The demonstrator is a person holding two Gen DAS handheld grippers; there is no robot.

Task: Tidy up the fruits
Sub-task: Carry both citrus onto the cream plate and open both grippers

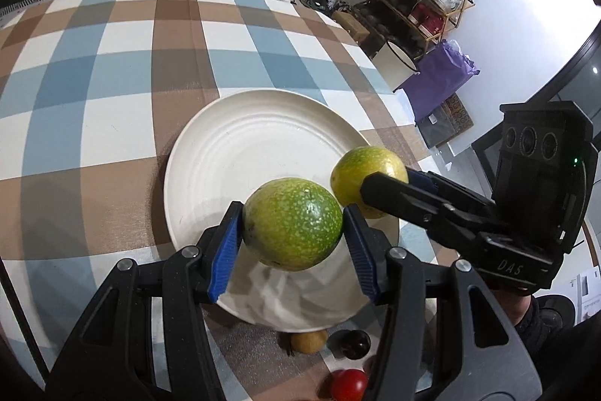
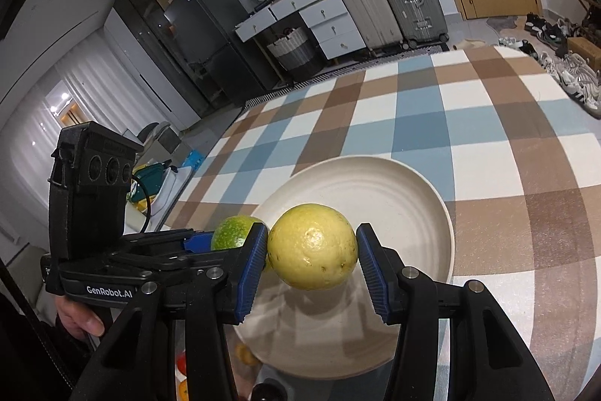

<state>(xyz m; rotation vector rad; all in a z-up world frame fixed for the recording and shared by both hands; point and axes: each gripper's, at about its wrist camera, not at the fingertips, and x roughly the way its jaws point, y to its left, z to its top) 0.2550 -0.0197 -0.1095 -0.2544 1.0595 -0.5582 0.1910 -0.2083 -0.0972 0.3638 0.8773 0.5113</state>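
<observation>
Above one plate (image 1: 210, 153) | left tongs (image 1: 291, 237) clamp green fruit (image 1: 291, 222) | right tongs (image 2: 311, 264) clamp yellow fruit (image 2: 311, 247)

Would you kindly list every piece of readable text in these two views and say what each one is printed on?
"GenRobot.AI": white lettering on the black body of the left gripper, seen from the right wrist view.
"DAS": faint letters on the black body of the right gripper, seen from the left wrist view.
Print on the white papers at the right edge is too small to read.
</observation>
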